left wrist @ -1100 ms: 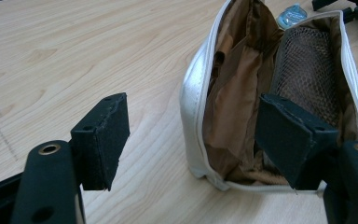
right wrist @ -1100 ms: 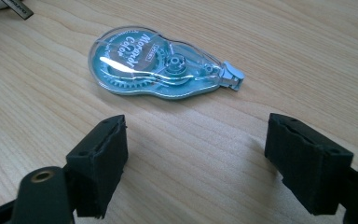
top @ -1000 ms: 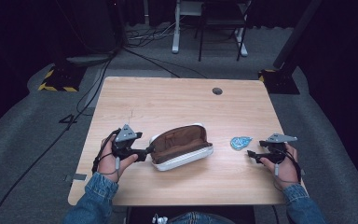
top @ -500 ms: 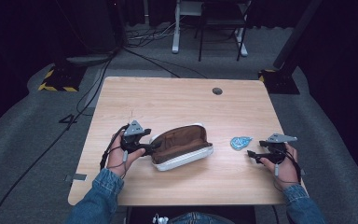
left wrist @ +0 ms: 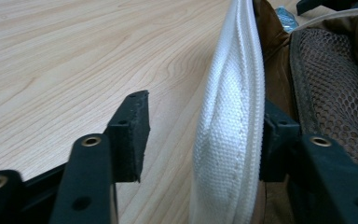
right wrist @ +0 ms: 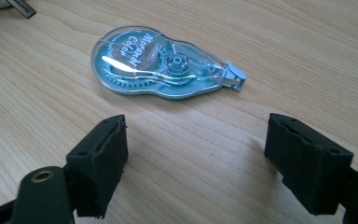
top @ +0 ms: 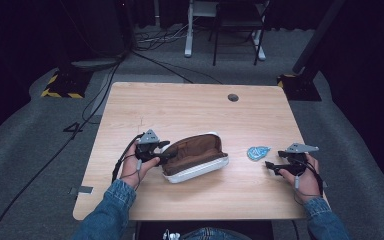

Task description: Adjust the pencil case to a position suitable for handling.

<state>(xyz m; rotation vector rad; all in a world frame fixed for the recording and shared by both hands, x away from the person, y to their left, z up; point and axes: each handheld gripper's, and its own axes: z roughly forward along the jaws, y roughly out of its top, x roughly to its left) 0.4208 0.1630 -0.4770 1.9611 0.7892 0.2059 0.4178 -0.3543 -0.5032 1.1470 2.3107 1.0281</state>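
The correction tape dispenser (right wrist: 163, 65) lies flat near the desk's (top: 190, 107) right edge, its long axis crosswise to my right gripper (top: 271, 165), which sits wide open and empty just short of it. The open pouch (top: 195, 155) lies mid-desk toward the near edge; my left gripper (left wrist: 200, 135) straddles its white rim, not yet closed.

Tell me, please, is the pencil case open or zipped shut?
Open. The pencil case gapes, its brown lining and mesh pocket showing, and the left gripper has one jaw inside and one outside its white wall.
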